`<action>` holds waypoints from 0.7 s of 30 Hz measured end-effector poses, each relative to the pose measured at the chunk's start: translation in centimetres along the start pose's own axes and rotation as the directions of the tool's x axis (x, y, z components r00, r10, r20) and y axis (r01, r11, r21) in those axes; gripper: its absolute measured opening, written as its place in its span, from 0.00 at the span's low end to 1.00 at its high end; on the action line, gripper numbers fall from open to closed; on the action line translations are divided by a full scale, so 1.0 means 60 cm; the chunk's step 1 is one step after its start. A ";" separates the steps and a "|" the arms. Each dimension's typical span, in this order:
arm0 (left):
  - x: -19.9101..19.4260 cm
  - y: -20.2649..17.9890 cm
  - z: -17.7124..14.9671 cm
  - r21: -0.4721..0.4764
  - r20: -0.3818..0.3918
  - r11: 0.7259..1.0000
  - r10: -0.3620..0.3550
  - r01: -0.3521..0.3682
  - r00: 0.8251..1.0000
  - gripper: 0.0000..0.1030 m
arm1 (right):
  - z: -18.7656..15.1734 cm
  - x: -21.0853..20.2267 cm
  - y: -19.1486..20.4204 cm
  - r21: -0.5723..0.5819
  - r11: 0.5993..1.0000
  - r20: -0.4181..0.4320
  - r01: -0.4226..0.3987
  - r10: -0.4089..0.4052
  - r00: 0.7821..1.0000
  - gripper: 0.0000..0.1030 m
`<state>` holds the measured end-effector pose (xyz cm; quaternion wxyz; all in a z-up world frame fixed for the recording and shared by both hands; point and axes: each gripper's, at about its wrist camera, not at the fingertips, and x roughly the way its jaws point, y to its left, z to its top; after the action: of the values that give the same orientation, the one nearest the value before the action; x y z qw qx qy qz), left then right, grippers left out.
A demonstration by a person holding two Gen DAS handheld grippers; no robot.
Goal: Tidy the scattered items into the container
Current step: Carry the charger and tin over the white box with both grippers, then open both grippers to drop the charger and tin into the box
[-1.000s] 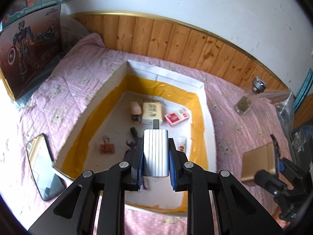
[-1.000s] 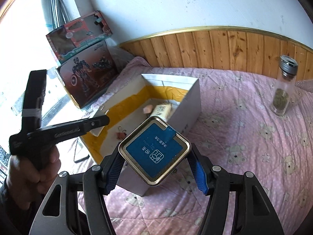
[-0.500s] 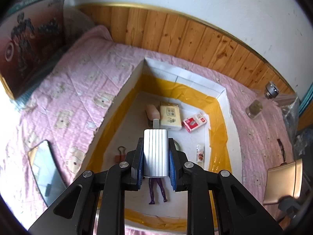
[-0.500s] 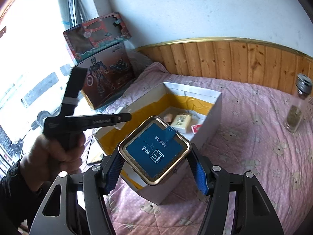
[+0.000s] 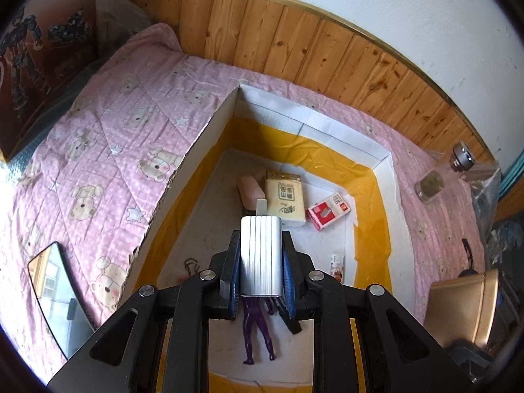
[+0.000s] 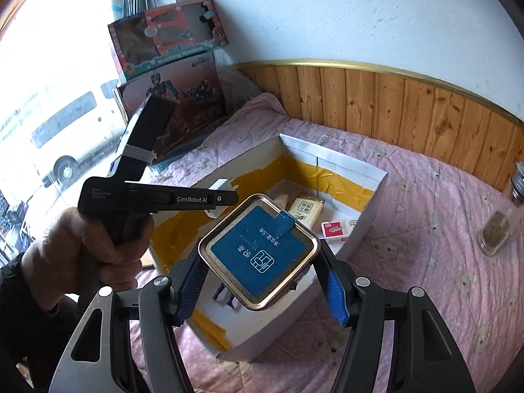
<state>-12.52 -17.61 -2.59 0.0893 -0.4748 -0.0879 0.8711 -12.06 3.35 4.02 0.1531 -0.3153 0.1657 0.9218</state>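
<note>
The box (image 5: 383, 160) on the pink quilt (image 5: 108, 124) already holds a tissue pack (image 5: 285, 199), a red pack (image 5: 327, 211), a pink item, a clip and a purple figure (image 5: 258, 334). 2 things are in hand: the left gripper (image 5: 262, 258) pinches a ribbed silver block (image 5: 261, 255) over the box, and the right gripper (image 6: 262, 281) clamps a gold tin (image 6: 258, 250) at the box's near edge. Left outside: a mirror (image 5: 55, 294) near left, a jar (image 5: 432, 183) far right. The pink item is half hidden; the sachet by the right wall is too small to read.
</note>
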 end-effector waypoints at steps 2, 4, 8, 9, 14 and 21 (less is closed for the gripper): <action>0.004 0.002 0.004 -0.006 -0.002 1.000 -0.002 0.002 1.000 0.21 | 0.010 0.014 -0.006 -0.004 1.000 -0.021 0.009 -0.009 1.000 0.62; 0.009 0.004 0.009 -0.012 -0.004 1.000 0.000 0.000 1.000 0.21 | 0.023 0.025 -0.014 -0.009 1.000 -0.040 0.017 -0.017 0.999 0.62; 0.022 0.009 0.018 -0.027 -0.011 1.000 0.000 0.000 1.000 0.21 | 0.045 0.044 -0.023 -0.035 0.999 -0.068 0.035 -0.037 0.997 0.62; 0.027 0.010 0.021 -0.030 -0.017 1.000 -0.001 0.000 1.000 0.21 | 0.049 0.049 -0.022 -0.050 0.998 -0.078 0.036 -0.040 0.996 0.62; 0.044 0.016 0.030 -0.043 -0.045 0.999 -0.021 0.019 0.999 0.21 | 0.061 0.082 -0.010 -0.146 0.989 -0.149 0.035 -0.057 0.987 0.62; 0.048 0.021 0.039 -0.050 -0.059 0.999 -0.024 0.021 0.998 0.21 | 0.064 0.129 -0.001 -0.247 0.969 -0.243 0.033 -0.095 0.965 0.62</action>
<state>-16.10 -18.31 -3.99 0.0897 -0.5016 -0.1118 0.8532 -19.92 6.33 1.98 0.1213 -0.4516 0.0606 0.8819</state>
